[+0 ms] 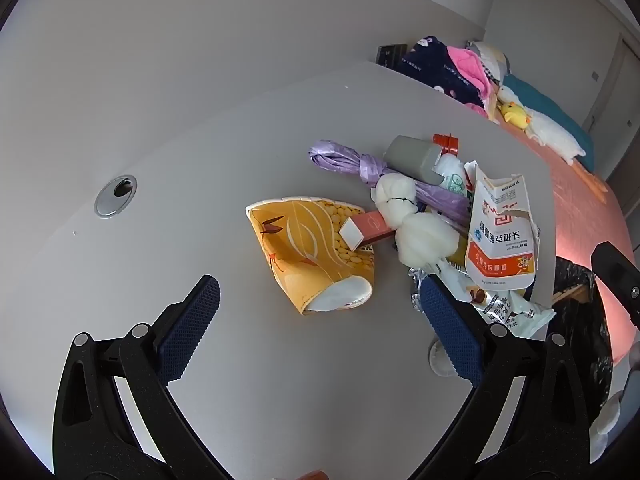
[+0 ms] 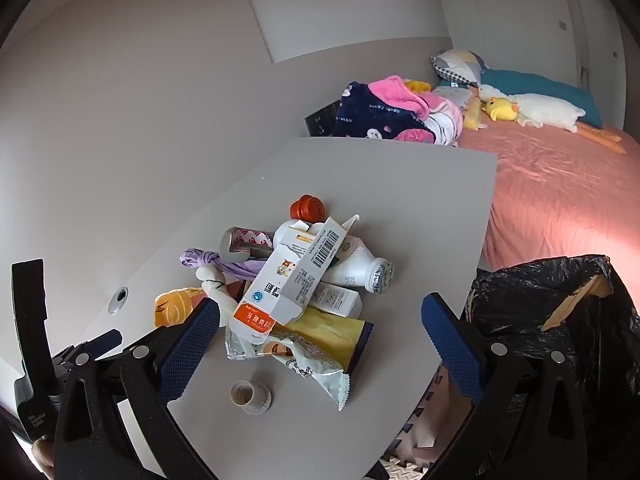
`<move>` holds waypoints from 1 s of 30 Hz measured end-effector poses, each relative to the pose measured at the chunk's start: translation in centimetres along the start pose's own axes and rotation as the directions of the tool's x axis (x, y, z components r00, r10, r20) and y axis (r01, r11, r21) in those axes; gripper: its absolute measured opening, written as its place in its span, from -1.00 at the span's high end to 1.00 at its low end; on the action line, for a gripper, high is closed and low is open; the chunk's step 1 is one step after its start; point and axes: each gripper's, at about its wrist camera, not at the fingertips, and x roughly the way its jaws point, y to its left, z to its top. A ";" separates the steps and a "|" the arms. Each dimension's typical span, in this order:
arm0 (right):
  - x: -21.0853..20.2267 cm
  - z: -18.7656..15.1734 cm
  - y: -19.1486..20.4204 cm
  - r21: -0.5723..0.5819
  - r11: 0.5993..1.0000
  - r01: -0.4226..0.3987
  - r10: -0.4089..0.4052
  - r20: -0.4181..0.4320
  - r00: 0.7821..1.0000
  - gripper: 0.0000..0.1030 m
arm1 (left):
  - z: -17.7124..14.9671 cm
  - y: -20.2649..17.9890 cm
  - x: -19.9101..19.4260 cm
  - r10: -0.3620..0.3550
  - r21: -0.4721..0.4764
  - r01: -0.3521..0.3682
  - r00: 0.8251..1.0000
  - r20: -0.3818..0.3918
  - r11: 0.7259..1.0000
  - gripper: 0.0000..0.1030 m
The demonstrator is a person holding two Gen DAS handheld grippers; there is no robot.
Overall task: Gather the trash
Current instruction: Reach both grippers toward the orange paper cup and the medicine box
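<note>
A heap of trash lies on the grey table point(image 1: 208, 184): a crushed yellow paper cup point(image 1: 316, 252), a small red and white box point(image 1: 366, 231), a twisted purple bag point(image 1: 348, 160), white wadding point(image 1: 412, 220), and a torn white and orange carton point(image 1: 500, 232). My left gripper point(image 1: 320, 320) hovers open just short of the yellow cup, nothing between its fingers. In the right wrist view the same carton point(image 2: 288, 284), a white bottle point(image 2: 360, 264), a yellow wrapper point(image 2: 336, 332) and a small white cap point(image 2: 250, 396) appear. My right gripper point(image 2: 320, 336) is open above the wrappers.
A bin lined with a black bag point(image 2: 560, 320) stands at the table's right edge point(image 2: 476, 268). Beyond lies a pink bed point(image 2: 560, 184) with blankets and plush toys. A metal cable hole point(image 1: 115, 195) sits in the tabletop on the left. An orange cap point(image 2: 306, 208) lies behind the heap.
</note>
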 end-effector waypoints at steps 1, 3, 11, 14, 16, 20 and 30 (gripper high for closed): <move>0.0 0.0 0.0 -0.001 1.000 0.000 0.000 0.001 1.000 -0.95 | 0.0 0.0 0.0 0.000 0.000 0.000 1.000 0.000 1.000 -0.88; -0.1 0.0 0.0 -0.003 1.000 0.000 0.000 0.003 1.000 -0.95 | 0.0 0.0 0.0 0.001 0.001 -0.001 1.000 0.000 1.000 -0.88; 0.1 -0.4 -0.3 0.001 1.000 0.006 -0.006 -0.002 1.000 -0.95 | -0.1 -0.3 0.4 0.008 0.016 -0.008 1.000 -0.002 1.000 -0.88; 1.1 -0.2 -0.6 0.015 1.000 -0.016 0.016 -0.030 0.999 -0.95 | -0.2 -0.5 0.8 0.025 0.028 -0.025 1.000 -0.007 0.999 -0.88; 1.7 -0.1 -0.4 0.012 1.000 -0.020 0.021 -0.038 0.999 -0.95 | -0.1 -0.4 1.2 0.033 0.027 -0.032 0.999 -0.014 0.999 -0.88; 2.6 0.1 -0.1 0.004 0.999 -0.033 0.033 -0.036 0.999 -0.95 | 0.1 0.0 2.3 0.057 0.018 -0.056 0.998 -0.032 0.998 -0.88; 5.1 0.4 0.4 -0.014 0.998 -0.063 0.062 -0.053 0.997 -0.95 | 0.8 -0.2 5.0 0.072 0.037 -0.069 0.995 -0.070 0.997 -0.88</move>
